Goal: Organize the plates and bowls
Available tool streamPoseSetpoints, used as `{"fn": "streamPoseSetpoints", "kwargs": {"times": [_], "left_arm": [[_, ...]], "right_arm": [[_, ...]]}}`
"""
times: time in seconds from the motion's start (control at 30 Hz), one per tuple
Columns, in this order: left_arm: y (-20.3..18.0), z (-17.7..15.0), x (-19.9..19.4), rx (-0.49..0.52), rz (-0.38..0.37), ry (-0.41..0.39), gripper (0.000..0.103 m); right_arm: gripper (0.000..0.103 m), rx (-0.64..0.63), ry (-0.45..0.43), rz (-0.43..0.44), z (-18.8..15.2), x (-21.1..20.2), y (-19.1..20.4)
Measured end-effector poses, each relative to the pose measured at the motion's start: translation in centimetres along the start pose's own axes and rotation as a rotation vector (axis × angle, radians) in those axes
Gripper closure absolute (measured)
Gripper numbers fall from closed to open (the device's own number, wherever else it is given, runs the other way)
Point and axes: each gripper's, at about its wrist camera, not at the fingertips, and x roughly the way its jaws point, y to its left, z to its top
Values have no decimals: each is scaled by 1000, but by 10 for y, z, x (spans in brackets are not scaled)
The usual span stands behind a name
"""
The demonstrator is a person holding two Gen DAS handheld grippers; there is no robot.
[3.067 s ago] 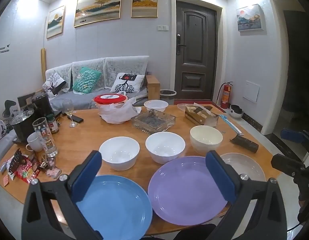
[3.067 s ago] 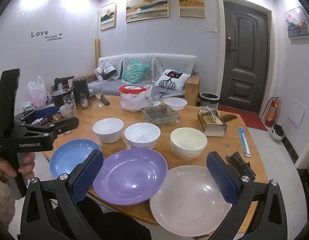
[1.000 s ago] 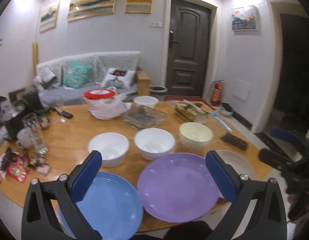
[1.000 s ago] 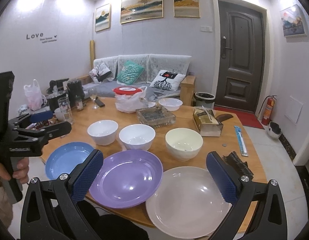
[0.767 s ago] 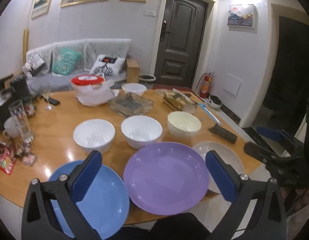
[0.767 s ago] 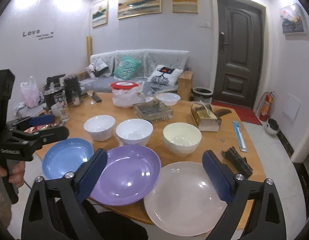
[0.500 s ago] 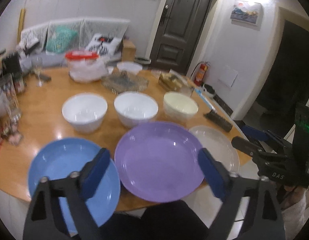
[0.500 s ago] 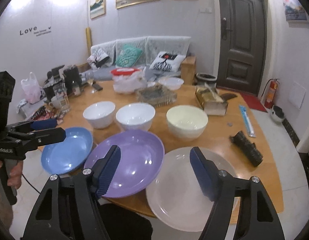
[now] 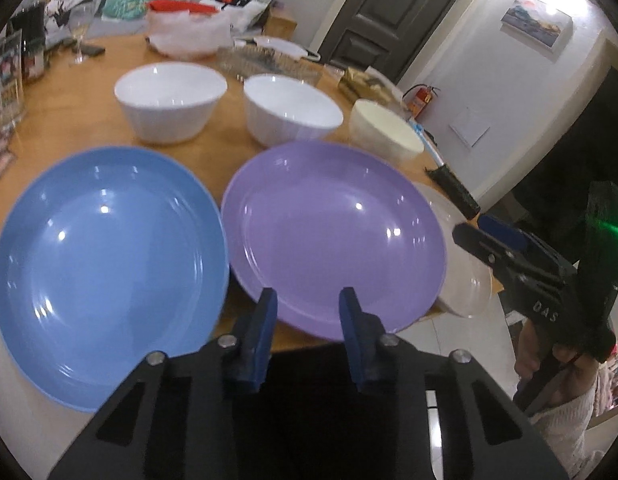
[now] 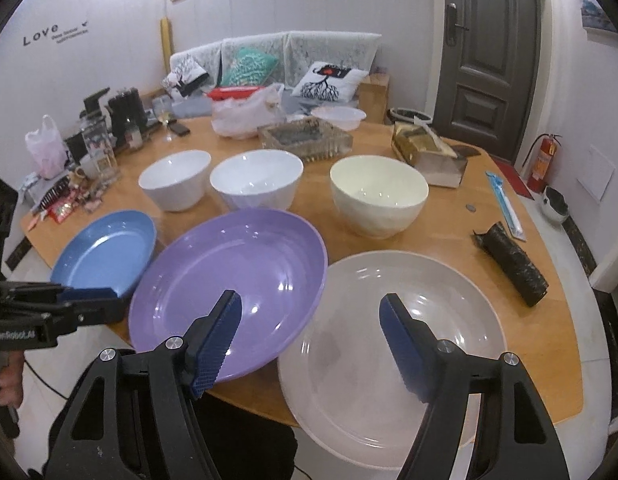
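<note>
A blue plate, a purple plate and a clear whitish plate lie in a row along the table's near edge. Behind them stand two white bowls and a cream bowl. My left gripper is partly closed, with a narrow gap, at the near rim of the purple plate, holding nothing. My right gripper is open over the seam between the purple plate and the whitish plate, holding nothing.
The wooden table carries a glass tray, a tissue box, a dark roll, a pen, a bagged red-lidded container and clutter at the left.
Both grippers moved down and closer to the plates. The left jaws narrowed from wide open to a small gap. The right jaws narrowed somewhat.
</note>
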Motion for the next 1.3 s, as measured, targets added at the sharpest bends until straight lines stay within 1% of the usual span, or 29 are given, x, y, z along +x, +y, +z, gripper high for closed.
{"fn": "streamPoseSetpoints", "kwargs": {"times": [0.17, 0.27, 0.37, 0.47, 0.53, 0.8, 0.83, 0.87, 0.9, 0.97, 1.07, 1.17, 1.3], "left_arm": [[8, -5, 11, -41, 31, 29, 74], [14, -6, 16, -67, 27, 50, 74], [16, -2, 17, -66, 33, 35, 73], [21, 2, 22, -84, 29, 38, 73], [20, 3, 23, -84, 42, 33, 73], [22, 10, 26, -95, 56, 19, 73], [22, 11, 27, -94, 60, 18, 73], [22, 11, 28, -92, 64, 18, 73], [22, 11, 28, -91, 68, 18, 73], [21, 12, 29, -91, 71, 18, 73], [20, 13, 30, -88, 74, 18, 73], [19, 15, 32, -95, 74, 22, 73], [17, 16, 32, -94, 77, 21, 73]], "right_arm": [[36, 6, 7, 0, 0, 6, -1], [36, 6, 8, -2, 1, 6, -1], [36, 5, 14, -7, 2, 9, -1], [36, 2, 28, -15, 3, 15, -2], [36, 0, 41, -22, 3, 19, -2], [36, -8, 117, -19, 3, 46, 0], [41, -6, 124, -17, 2, 48, 0], [48, -6, 130, -18, 2, 50, 0], [51, -9, 134, -22, 1, 51, 0], [63, -11, 143, -21, 0, 54, 0], [73, -5, 146, 21, -1, 54, 2], [73, -21, 146, 5, -1, 54, 5], [73, 2, 146, 18, 0, 54, 3]]}}
